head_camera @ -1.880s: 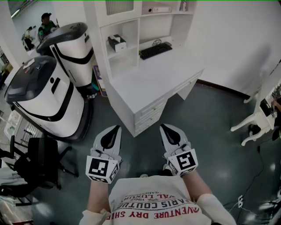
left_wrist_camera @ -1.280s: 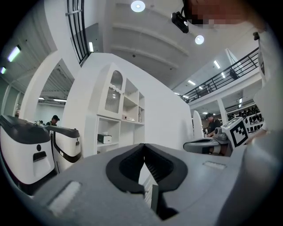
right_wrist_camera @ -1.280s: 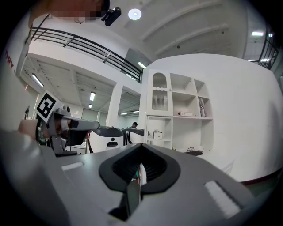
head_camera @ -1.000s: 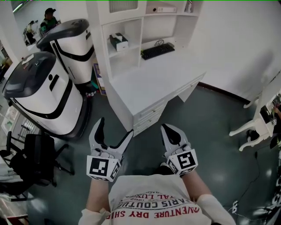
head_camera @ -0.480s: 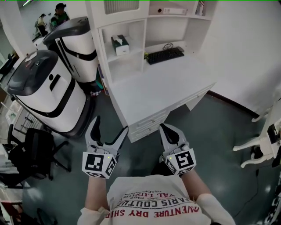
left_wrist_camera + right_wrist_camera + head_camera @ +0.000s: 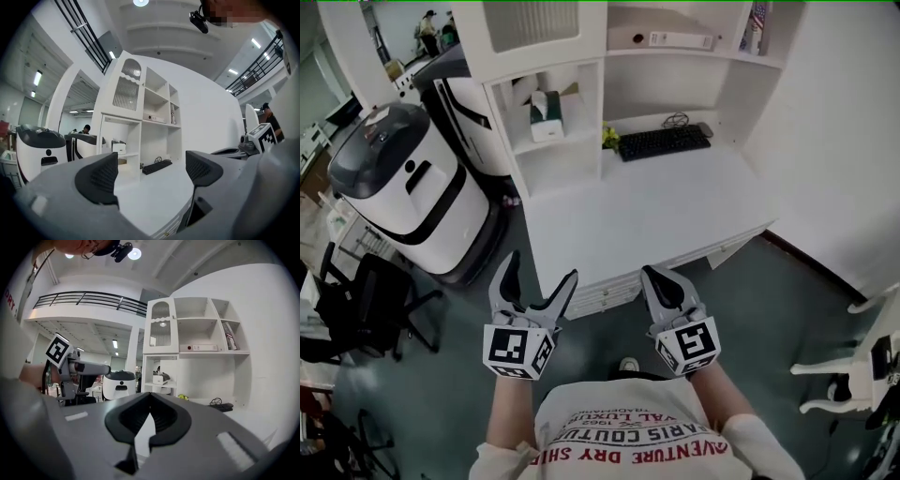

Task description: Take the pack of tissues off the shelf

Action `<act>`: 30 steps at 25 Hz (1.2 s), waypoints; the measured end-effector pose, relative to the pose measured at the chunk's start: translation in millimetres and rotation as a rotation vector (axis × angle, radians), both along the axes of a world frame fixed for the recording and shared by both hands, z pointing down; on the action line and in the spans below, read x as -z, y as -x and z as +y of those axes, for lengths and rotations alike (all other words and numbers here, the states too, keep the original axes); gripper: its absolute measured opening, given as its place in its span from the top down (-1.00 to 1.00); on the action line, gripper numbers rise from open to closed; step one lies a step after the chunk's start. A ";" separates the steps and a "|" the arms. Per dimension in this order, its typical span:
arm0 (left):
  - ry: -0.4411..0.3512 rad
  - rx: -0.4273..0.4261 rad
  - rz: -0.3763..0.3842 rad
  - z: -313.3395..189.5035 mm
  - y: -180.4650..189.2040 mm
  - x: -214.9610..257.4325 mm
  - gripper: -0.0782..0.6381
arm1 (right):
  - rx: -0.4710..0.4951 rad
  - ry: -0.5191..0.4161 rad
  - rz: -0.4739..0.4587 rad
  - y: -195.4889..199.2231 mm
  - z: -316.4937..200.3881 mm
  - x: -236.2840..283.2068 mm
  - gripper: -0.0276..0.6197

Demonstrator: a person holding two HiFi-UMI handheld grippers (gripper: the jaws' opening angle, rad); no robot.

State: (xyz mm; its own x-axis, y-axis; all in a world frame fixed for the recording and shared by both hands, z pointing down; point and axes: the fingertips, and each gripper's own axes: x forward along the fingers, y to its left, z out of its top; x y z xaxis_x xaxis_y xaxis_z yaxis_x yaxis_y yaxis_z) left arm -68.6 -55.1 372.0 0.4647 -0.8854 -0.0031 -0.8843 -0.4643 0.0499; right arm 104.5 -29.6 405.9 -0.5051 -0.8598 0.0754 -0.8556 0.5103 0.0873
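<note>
**Facing the desk, grippers low, tissue pack up on its shelf**

You stand at the front edge of a white tabletop [image 6: 647,211] and hold both grippers low before your chest, well apart from anything on the unit. The left gripper [image 6: 541,270] has its fingers [image 6: 101,176] spread wide. In the left gripper view nothing but bare desk surface and the distant shelving shows between them. The right gripper [image 6: 654,277] has its fingers pressed together at the tips, and the right gripper view shows nothing caught between them.

The pack of tissues [image 6: 546,114] sits on the shelf [image 6: 555,142] in the open cubby at the left side of the white shelving unit, above the rear left corner of the desk. It stands far from both grippers and touches neither. The same pack shows small in the left gripper view [image 6: 118,147] and in the right gripper view [image 6: 160,379].

A black keyboard [image 6: 664,142] lies at the back of the desk, under the upper shelves. A small yellow-green object [image 6: 609,139] sits just left of it. Two large white machines with dark tops [image 6: 403,192] stand on the floor to your left, and a black office chair [image 6: 366,309] is beside the nearer one.
</note>
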 end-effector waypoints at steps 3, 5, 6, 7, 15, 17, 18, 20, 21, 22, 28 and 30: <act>0.005 0.049 0.005 -12.1 -22.4 -0.9 -0.51 | 0.043 0.013 0.000 -24.6 -16.3 -2.3 0.91; 0.011 0.080 0.000 -18.9 -33.1 -3.2 -0.50 | 0.067 0.022 -0.007 -36.4 -27.9 -5.5 0.91; 0.017 0.095 -0.005 -22.2 -36.8 -5.4 -0.50 | 0.077 0.025 -0.008 -40.2 -34.3 -7.4 0.91; 0.026 0.110 -0.012 -25.6 -39.1 -8.0 -0.51 | 0.086 0.029 -0.010 -42.8 -40.5 -9.2 0.91; 0.105 0.211 -0.052 -85.6 -35.1 -28.9 -0.50 | 0.136 0.049 -0.026 -43.5 -97.8 -14.7 0.91; 0.114 0.229 -0.041 -106.2 -32.3 -32.3 -0.50 | 0.142 0.048 -0.024 -42.7 -117.5 -14.3 0.91; 0.115 0.236 -0.038 -117.6 -31.1 -33.3 -0.50 | 0.144 0.048 -0.020 -42.2 -128.5 -14.0 0.91; 0.111 0.246 -0.031 -142.8 -29.3 -32.9 -0.50 | 0.148 0.052 -0.015 -41.0 -153.1 -13.5 0.91; 0.106 0.251 -0.026 -155.9 -28.5 -31.3 -0.50 | 0.150 0.056 -0.015 -40.3 -165.9 -13.4 0.91; 0.097 0.257 -0.019 -169.0 -27.6 -28.8 -0.50 | 0.154 0.057 -0.013 -39.0 -178.6 -13.0 0.91; 0.082 0.294 -0.001 -247.8 -15.3 -24.5 -0.50 | 0.167 0.055 -0.002 -25.6 -250.6 -9.3 0.91; 0.085 0.298 -0.001 -270.9 -10.6 -26.2 -0.51 | 0.169 0.051 0.007 -20.2 -271.9 -9.4 0.91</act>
